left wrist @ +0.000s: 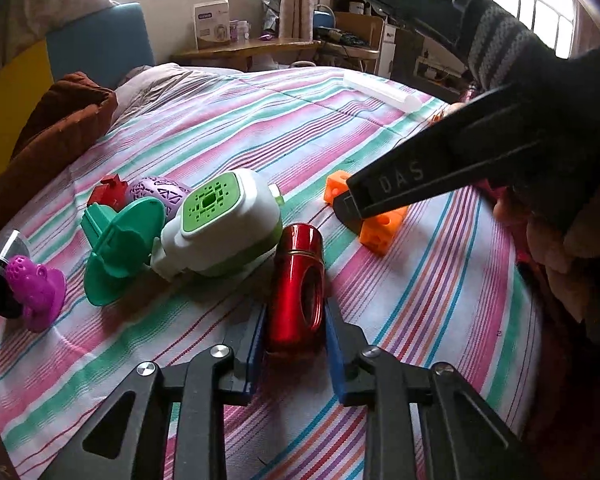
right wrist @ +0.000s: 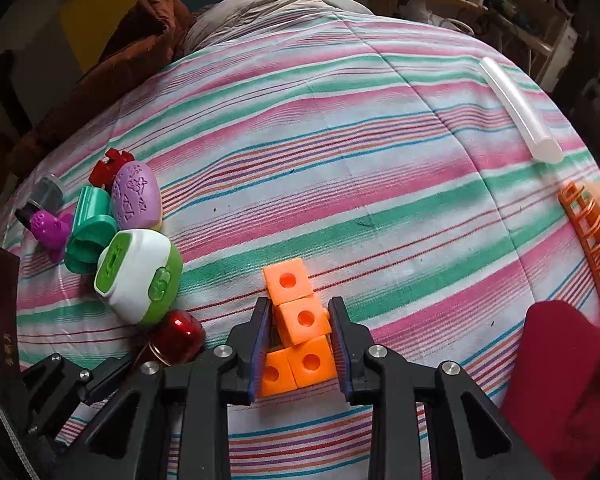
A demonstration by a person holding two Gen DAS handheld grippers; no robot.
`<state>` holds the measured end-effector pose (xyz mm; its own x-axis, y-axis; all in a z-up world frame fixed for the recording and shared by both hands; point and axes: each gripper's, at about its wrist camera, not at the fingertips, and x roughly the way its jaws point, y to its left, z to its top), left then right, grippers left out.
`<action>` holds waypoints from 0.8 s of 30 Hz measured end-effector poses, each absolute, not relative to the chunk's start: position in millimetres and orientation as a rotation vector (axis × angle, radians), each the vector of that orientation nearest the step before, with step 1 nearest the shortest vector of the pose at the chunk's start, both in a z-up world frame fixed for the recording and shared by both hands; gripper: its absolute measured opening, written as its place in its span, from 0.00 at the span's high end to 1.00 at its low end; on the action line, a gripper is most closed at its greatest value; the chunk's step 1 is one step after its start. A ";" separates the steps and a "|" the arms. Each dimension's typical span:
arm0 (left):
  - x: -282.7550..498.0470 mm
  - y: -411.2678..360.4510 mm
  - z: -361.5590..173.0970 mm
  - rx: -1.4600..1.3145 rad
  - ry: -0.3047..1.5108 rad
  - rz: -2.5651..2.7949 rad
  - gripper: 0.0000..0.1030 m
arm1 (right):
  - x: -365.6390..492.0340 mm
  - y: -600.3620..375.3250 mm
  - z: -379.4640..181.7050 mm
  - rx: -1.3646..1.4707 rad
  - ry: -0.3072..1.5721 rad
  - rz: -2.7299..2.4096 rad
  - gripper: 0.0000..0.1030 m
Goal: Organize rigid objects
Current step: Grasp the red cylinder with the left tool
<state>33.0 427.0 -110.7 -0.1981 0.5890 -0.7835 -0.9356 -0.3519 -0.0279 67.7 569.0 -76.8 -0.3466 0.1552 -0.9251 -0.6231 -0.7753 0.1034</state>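
A shiny red metal cylinder (left wrist: 296, 280) lies on the striped bedsheet (left wrist: 260, 120). My left gripper (left wrist: 296, 320) is shut on it, one blue pad against each side. A chain of orange linked cubes (right wrist: 304, 320) rests on the sheet to its right, with my right gripper (right wrist: 302, 308) shut across its middle cubes. In the left wrist view the right gripper's black finger (left wrist: 380, 192) covers part of the orange cubes (left wrist: 384, 228). The red cylinder (right wrist: 178, 336) shows at the lower left of the right wrist view.
Left of the cylinder are a white and green device (left wrist: 220, 228), a green flanged piece (left wrist: 116, 248), a purple egg (left wrist: 160, 192), a red piece (left wrist: 108, 192) and a magenta piece (left wrist: 36, 284). A clear tube (right wrist: 516, 108) and an orange comb (right wrist: 592, 240) lie right. A brown cushion (left wrist: 60, 120) borders the left.
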 end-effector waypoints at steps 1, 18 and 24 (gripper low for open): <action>32.7 426.5 -111.1 -0.870 0.565 1.771 0.75 | 67.8 569.7 -76.5 -1.404 0.617 2.153 0.72; 41.7 364.7 -104.2 -0.829 0.408 1.915 0.76 | 62.5 568.8 -75.8 -1.360 0.717 2.210 0.73; 42.2 341.5 -101.9 -0.875 0.345 1.958 0.76 | 59.7 564.0 -71.1 -1.338 0.714 2.252 0.73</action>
<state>42.2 341.5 -101.9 -0.3119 0.6427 -0.6998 -0.8432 -0.5267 -0.1079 59.7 564.0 -71.1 -0.4464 0.0952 -0.8898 -0.5904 -0.7785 0.2130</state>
